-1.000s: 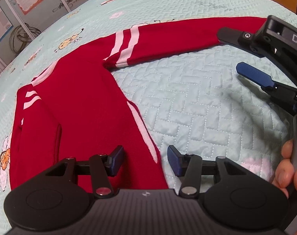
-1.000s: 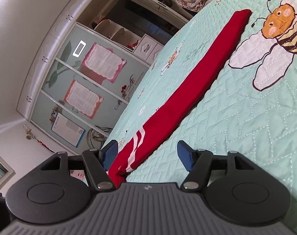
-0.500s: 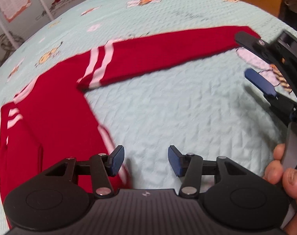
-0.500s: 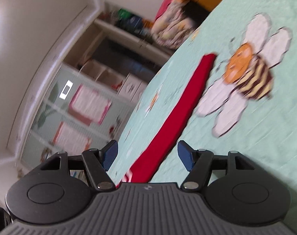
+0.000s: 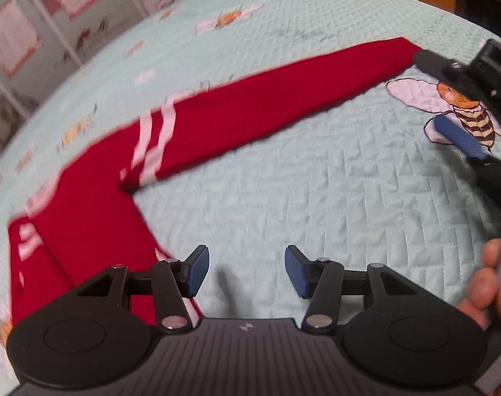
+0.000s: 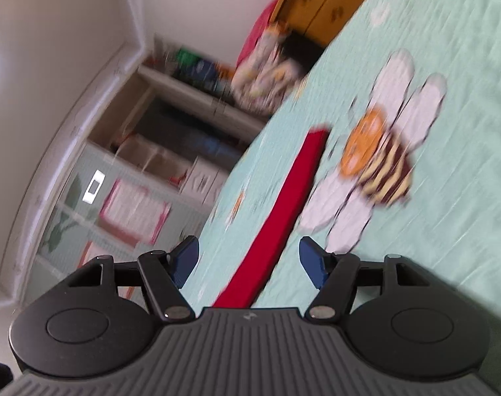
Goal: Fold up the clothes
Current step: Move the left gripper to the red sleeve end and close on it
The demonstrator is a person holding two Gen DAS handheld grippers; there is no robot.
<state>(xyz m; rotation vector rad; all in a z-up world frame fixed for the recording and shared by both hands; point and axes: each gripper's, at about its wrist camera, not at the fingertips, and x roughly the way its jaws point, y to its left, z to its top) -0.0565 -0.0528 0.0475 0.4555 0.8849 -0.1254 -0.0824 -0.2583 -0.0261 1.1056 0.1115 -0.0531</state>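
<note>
The red sweater lies flat on the bed, body at the left of the left wrist view, one sleeve stretched out long toward the right and the other already folded in over the body. A second ago the left hand-held gripper hung over the sweater's hem; it has since slid off the cloth, and its fingers now frame bare quilt, spread apart and holding nothing. The right hand-held gripper has swung along the sleeve toward its cuff, so that the bee print beside the cuff has come into full view; it too is released, the sleeve running up between its fingers but not pinched. In the left view its upper finger sits close over the cuff end, though blur makes it hard to tell whether it touches. This reads as repositioning between folds: the outstretched sleeve is probably next, to be taken at the cuff and laid across the body.
</note>
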